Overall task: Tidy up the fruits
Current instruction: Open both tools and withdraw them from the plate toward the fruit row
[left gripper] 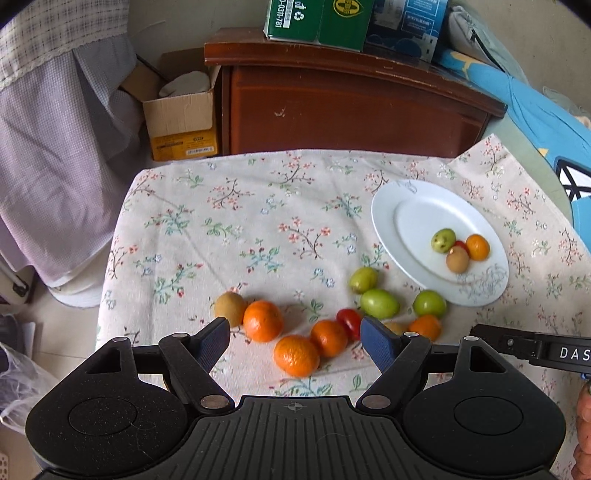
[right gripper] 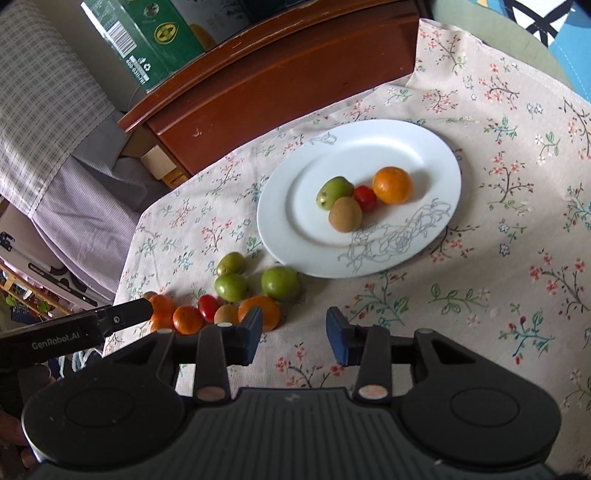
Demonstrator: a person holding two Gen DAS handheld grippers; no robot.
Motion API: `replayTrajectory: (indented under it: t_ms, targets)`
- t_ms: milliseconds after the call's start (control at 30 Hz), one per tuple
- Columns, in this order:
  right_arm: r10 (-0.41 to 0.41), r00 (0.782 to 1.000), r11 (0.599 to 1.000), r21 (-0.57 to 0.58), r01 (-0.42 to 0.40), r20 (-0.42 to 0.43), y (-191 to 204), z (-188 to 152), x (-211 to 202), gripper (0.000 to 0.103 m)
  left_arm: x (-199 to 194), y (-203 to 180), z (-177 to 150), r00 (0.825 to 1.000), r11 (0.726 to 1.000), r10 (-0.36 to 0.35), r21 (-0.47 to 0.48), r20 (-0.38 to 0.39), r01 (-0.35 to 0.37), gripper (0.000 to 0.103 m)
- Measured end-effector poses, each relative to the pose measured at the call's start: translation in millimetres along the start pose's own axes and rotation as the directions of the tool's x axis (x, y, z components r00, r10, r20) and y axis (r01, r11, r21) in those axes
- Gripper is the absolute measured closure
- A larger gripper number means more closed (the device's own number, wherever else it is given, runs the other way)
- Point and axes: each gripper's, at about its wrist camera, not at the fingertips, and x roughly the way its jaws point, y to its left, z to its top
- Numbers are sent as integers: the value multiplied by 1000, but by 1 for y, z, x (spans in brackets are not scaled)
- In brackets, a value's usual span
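A white plate [left gripper: 388, 206] [right gripper: 280, 229] on the floral cloth holds a green fruit [right gripper: 334, 192], a brown fruit [right gripper: 345, 214], a cherry tomato [right gripper: 365, 197] and an orange [right gripper: 392, 184]. Loose fruit lies on the cloth left of the plate: several oranges [left gripper: 296, 355], three green fruits [left gripper: 379, 303], a cherry tomato [left gripper: 349, 321] and a brown fruit [left gripper: 229, 308]. My left gripper [left gripper: 293, 325] hangs wide open just above the near oranges, holding nothing. My right gripper [right gripper: 293, 325] is open over bare cloth near the plate's front edge, with an orange [right gripper: 258, 312] beside its left finger.
A dark wooden cabinet [left gripper: 351, 107] stands behind the table, with cartons [left gripper: 317, 18] on top. A cardboard box [left gripper: 181, 118] and a draped checked cloth [left gripper: 62, 110] are at the left. Blue fabric [left gripper: 535, 110] lies at the right. The cloth's right half [right gripper: 498, 258] carries no objects.
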Motion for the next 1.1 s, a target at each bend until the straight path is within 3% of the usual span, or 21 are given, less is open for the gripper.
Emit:
replayTrajectory:
  t_ms: [400,667,800,867,1100]
  targets:
    - [57,998,995,-77,-57,-1,18,-8,23,63,6,-5,-23,1000,995,20,102,17,-21,25]
    - [62,998,997,-36,-63,-15,14,-6,38,63,16,-2,-25,1000,995,10,103,23,-13,28]
    - [57,998,997,-47,-57,-12,16,-6,40,63,22,-2,-26,1000,995,-12,104,12,10,36]
    - [53,999,997,-48,-54,-9,15,-6,40,63,26,-3,-27,1000,995,-19,103,1,19,45]
    - [49,999,997,-57,-48,5,17,-6,44,63,35,-6,-29,1000,993,-27,115,-11,28,49]
